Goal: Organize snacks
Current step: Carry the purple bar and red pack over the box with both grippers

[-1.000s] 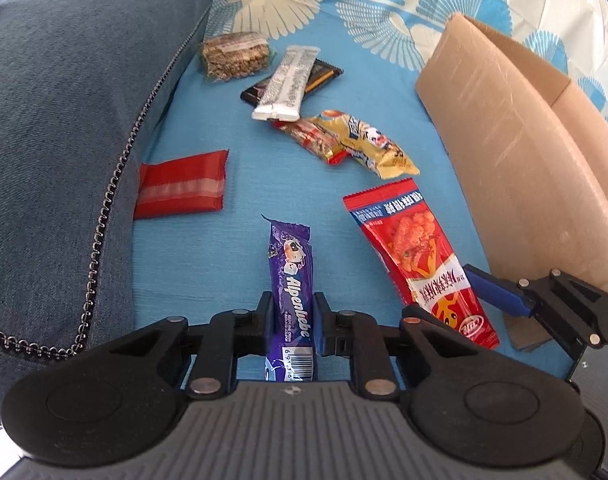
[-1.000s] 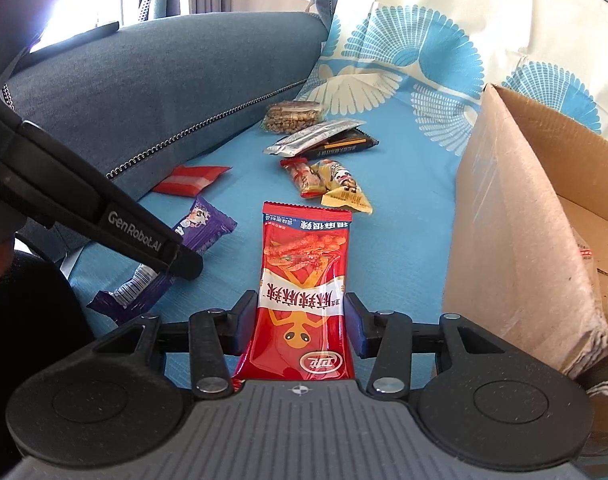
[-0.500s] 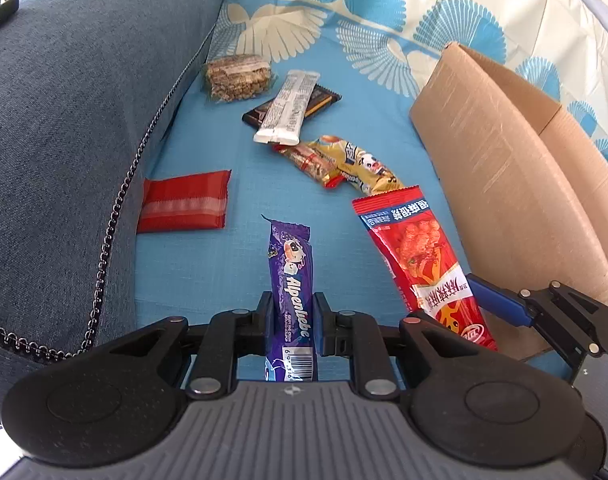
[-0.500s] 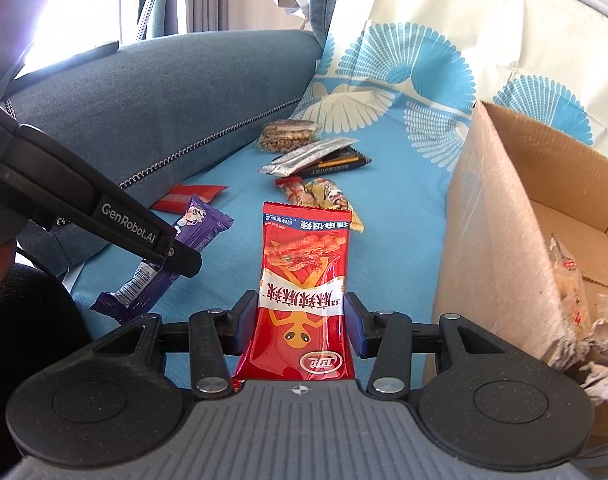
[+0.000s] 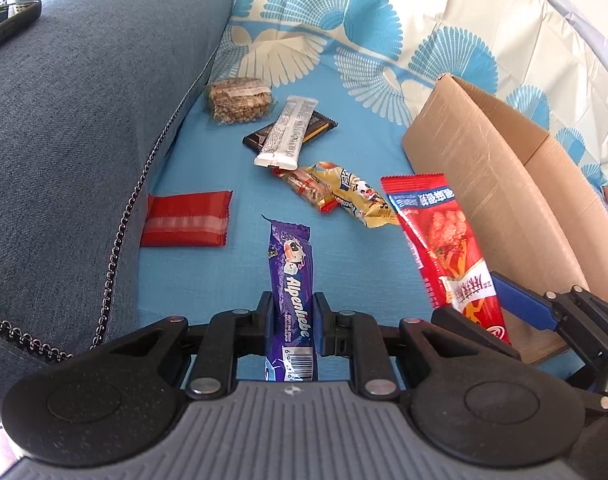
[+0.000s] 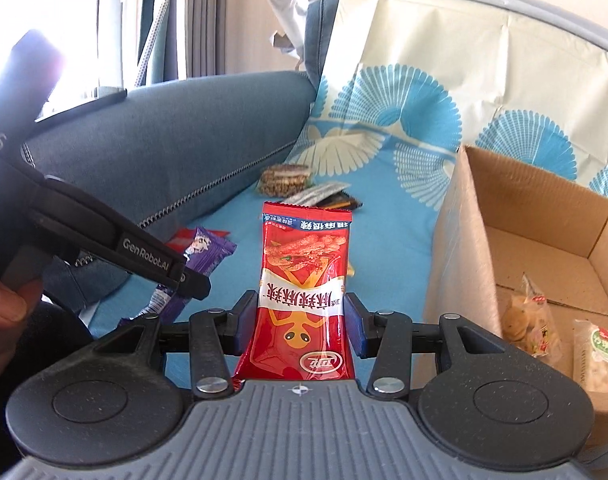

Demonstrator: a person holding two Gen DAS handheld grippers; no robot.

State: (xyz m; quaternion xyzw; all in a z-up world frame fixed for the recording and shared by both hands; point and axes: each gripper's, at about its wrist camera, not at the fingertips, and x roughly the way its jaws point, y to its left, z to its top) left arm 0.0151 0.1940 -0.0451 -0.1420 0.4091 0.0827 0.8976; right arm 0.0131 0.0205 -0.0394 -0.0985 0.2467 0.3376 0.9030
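My left gripper is shut on a purple Alpenliebe candy bar and holds it above the blue sofa cover. My right gripper is shut on a red snack packet, lifted beside the open cardboard box. The red packet and the right gripper also show in the left wrist view next to the box. The left gripper with the purple bar shows in the right wrist view.
Several snacks lie on the cover: a red wafer pack, a yellow packet, a white bar over a dark bar, a cereal block. The box holds biscuit packs. A blue-grey cushion rises at left.
Both grippers have risen with their snacks. The right gripper has lifted and tilted up, so the inside of the box shows more.
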